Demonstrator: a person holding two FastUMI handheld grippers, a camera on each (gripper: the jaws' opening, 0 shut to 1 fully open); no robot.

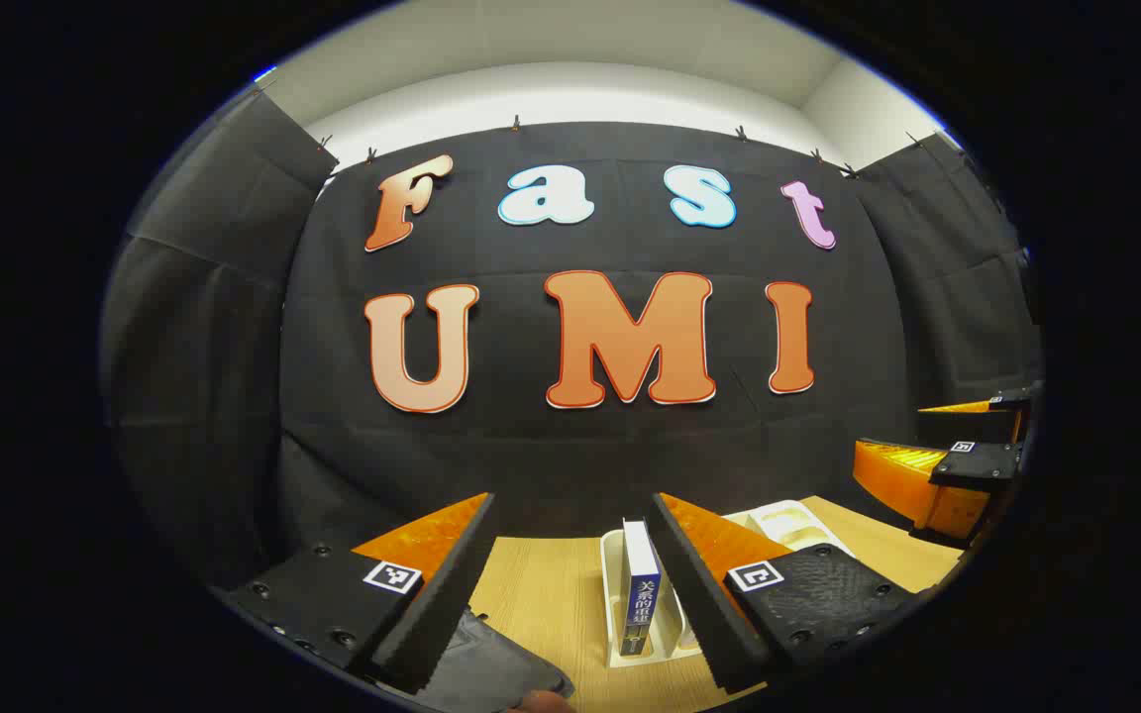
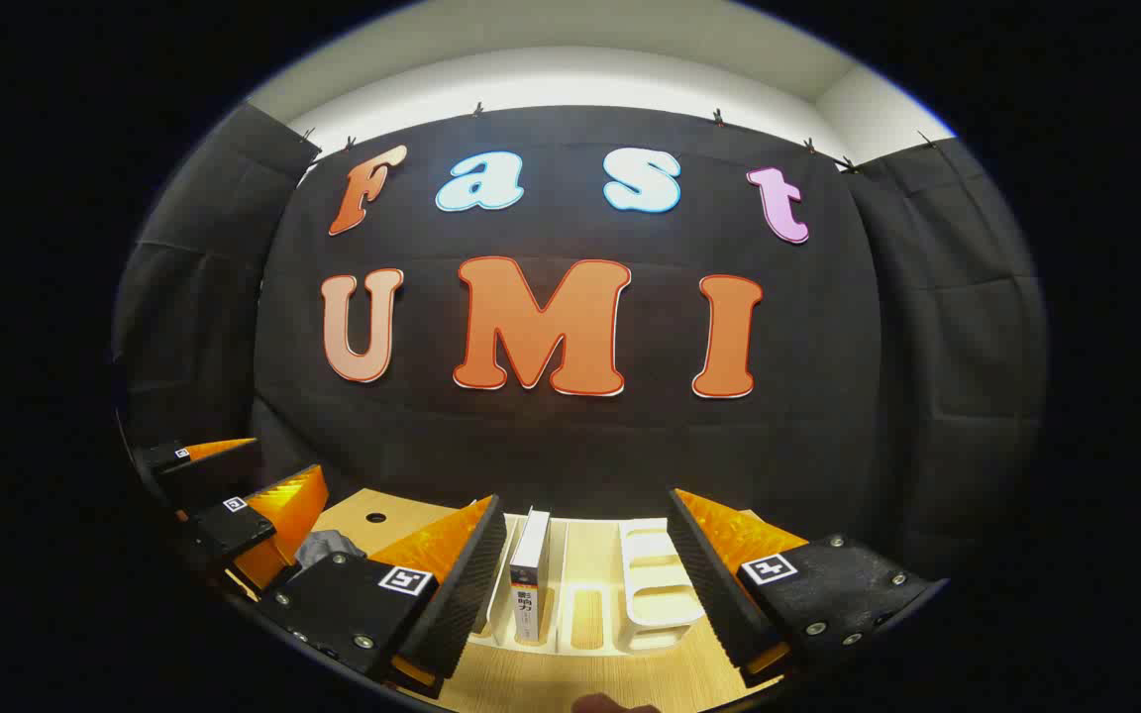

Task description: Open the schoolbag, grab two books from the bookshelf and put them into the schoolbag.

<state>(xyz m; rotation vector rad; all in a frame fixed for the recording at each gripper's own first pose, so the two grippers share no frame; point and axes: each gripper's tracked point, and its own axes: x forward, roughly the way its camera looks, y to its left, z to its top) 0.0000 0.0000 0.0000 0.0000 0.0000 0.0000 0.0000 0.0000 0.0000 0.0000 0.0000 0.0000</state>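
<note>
In the left gripper view my left gripper (image 1: 572, 505) is open above the wooden table (image 1: 541, 594). A book with a blue spine (image 1: 642, 594) stands upright in a white bookshelf rack (image 1: 788, 525), just inside my right finger. A dark schoolbag (image 1: 491, 663) lies under my left finger. My right gripper (image 1: 892, 436) hovers at the right with its fingers apart. In the right gripper view my right gripper (image 2: 586, 500) is open over the white rack (image 2: 655, 589). A pale-spined book (image 2: 529, 584) stands in the rack beside its left finger. The left gripper (image 2: 283, 458) is at the far left.
Black cloth walls close the booth behind and on both sides. In the right gripper view the table (image 2: 412, 515) has a small round hole (image 2: 375, 518), and a piece of the dark bag (image 2: 323, 547) lies beside it. A fingertip shows at the bottom edge.
</note>
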